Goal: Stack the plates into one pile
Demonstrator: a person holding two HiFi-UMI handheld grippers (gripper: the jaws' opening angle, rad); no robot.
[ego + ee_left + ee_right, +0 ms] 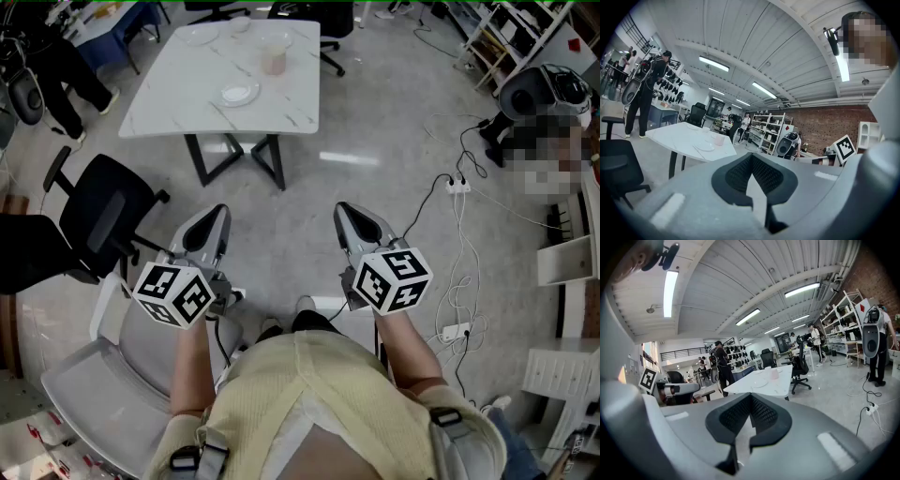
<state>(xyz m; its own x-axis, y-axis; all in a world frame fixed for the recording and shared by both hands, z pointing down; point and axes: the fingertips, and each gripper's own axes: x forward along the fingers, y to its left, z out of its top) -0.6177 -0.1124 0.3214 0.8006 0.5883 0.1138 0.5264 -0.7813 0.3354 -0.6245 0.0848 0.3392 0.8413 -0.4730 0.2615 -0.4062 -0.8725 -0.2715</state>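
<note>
A white marble-look table (187, 89) stands well ahead of me across the floor. On it lie a small white plate (240, 94), a flatter plate (201, 36) at the far side and another dish (241, 25) beside it. My left gripper (211, 228) and right gripper (352, 221) are held level in front of my body, far short of the table, both shut with nothing between the jaws. The table (679, 136) and a plate (704, 146) show in the left gripper view; the table (776, 383) shows in the right gripper view too.
A pinkish cup (274, 60) stands on the table. Black office chairs (108, 211) and a grey chair (94, 375) are at my left. Cables and a power strip (457, 186) lie on the floor at right, near white shelving (562, 262). People stand by benches in the background.
</note>
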